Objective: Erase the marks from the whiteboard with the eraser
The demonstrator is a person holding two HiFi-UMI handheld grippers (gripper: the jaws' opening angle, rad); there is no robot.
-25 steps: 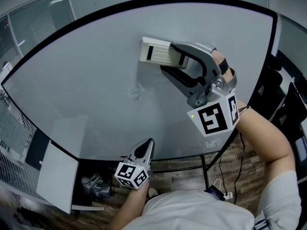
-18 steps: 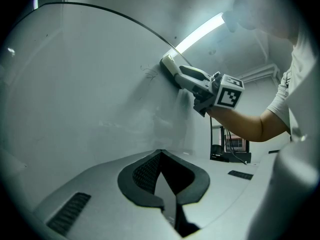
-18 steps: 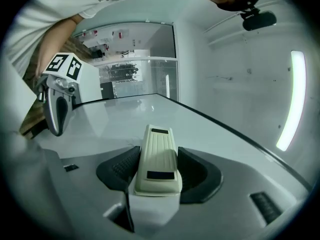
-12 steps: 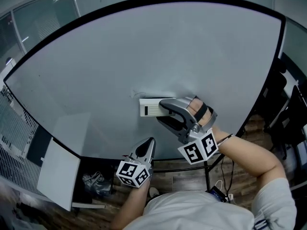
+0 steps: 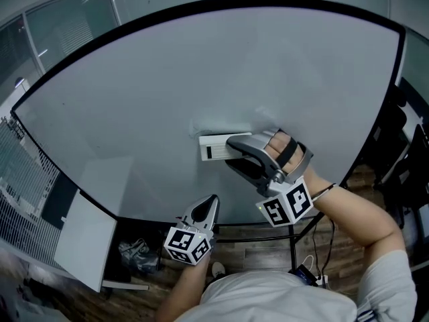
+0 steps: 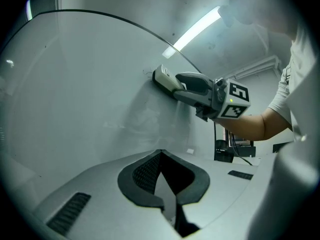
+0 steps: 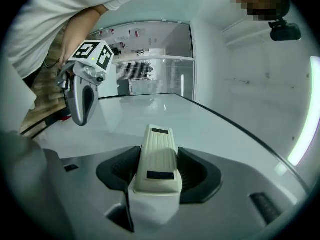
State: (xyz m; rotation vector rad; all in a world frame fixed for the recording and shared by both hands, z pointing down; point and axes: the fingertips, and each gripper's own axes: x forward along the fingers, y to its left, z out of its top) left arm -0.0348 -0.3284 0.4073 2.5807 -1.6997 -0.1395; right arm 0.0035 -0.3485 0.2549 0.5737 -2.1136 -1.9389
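Filling most of the head view, the black-framed whiteboard [image 5: 134, 99] is standing in front of glass partitions [image 5: 60, 19], with a wood-patterned floor [image 5: 255, 247] showing below its lower edge. The right gripper [image 5: 231, 151] is clamping the cream eraser [image 5: 213, 147] by its long sides and is pressing it flat against the lower middle of the whiteboard; in the right gripper view the eraser [image 7: 159, 156] is sitting squarely between the dark pads, its ribbed back facing the camera. Faint smudges [image 5: 201, 124] are showing on the whiteboard just above the eraser, too pale to read as any shape. The person's bare forearm [image 5: 355, 213] is reaching in from the right behind that gripper's marker cube [image 5: 287, 205]. The left gripper [image 5: 209, 201] is hanging low near the whiteboard's bottom edge, well apart from the eraser and pointing up toward the surface; in the left gripper view its pads are meeting at the tips with nothing between them, and the right gripper [image 6: 172, 86] with the eraser [image 6: 162, 77] is appearing further up the whiteboard.
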